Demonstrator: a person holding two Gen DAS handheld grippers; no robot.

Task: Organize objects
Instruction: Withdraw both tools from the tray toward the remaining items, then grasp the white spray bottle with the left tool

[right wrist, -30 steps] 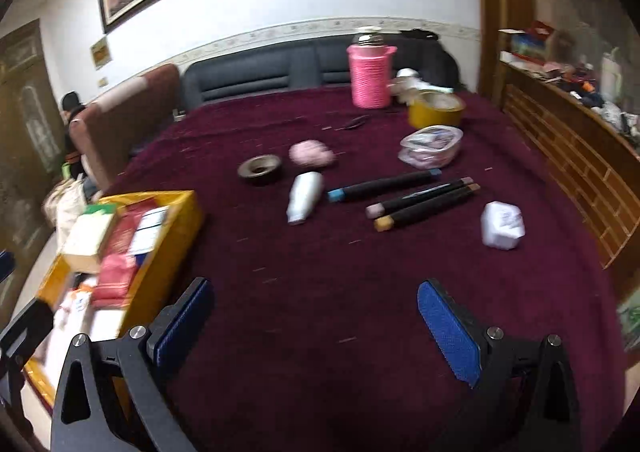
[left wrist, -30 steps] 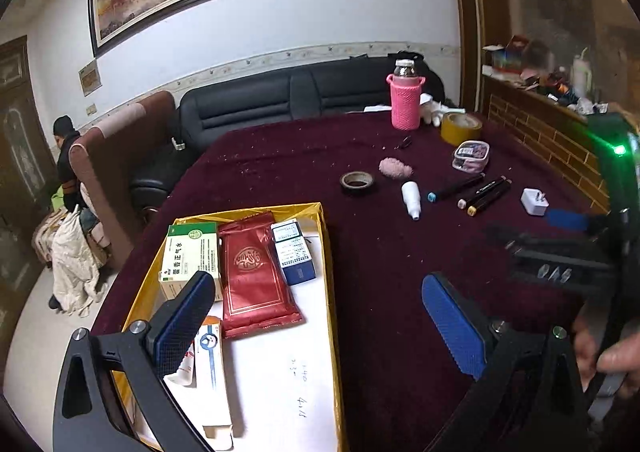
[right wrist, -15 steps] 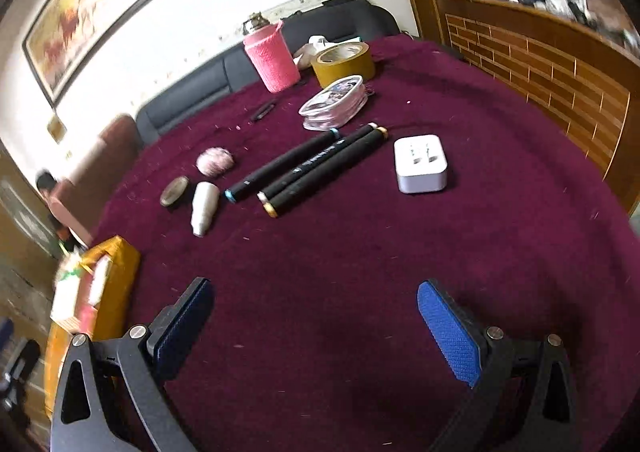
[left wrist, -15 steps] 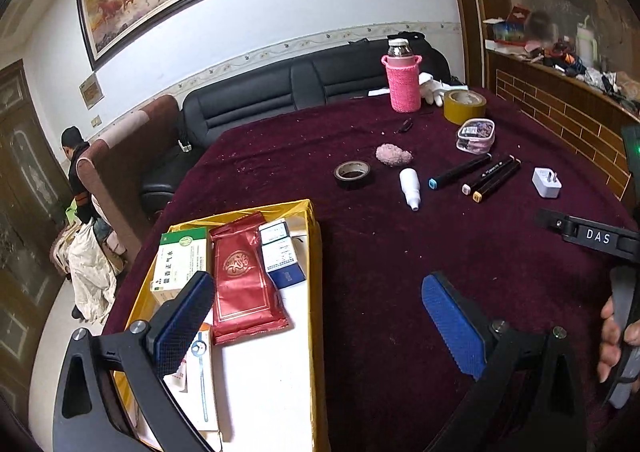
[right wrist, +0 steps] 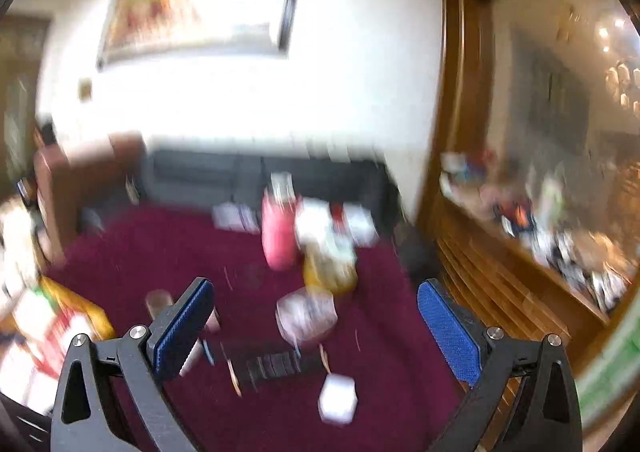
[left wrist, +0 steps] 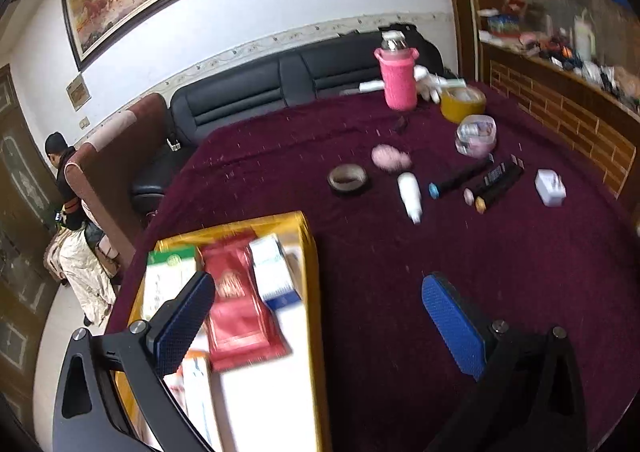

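A yellow box (left wrist: 310,252) at the table's near left holds a red packet (left wrist: 236,304) and several medicine boxes. My left gripper (left wrist: 316,312) is open and empty above the box's right edge. On the maroon cloth beyond lie a small white bottle (left wrist: 410,196), three markers (left wrist: 480,186), a white plug adapter (left wrist: 551,188), a tape ring (left wrist: 347,179) and a pink puff (left wrist: 390,158). My right gripper (right wrist: 316,326) is open and empty, held high over the markers (right wrist: 276,364) and adapter (right wrist: 337,399); that view is heavily blurred.
A pink-sleeved bottle (left wrist: 396,78), a yellow tape roll (left wrist: 462,104) and a clear lidded tub (left wrist: 476,134) stand at the far right. A brick-faced wooden counter (left wrist: 560,108) borders the table's right. A black sofa (left wrist: 280,88) is behind.
The left gripper has drifted slightly, with the box now under its left finger. The right gripper has swung upward and tilted up fast, blurring its view; it no longer shows in the left view.
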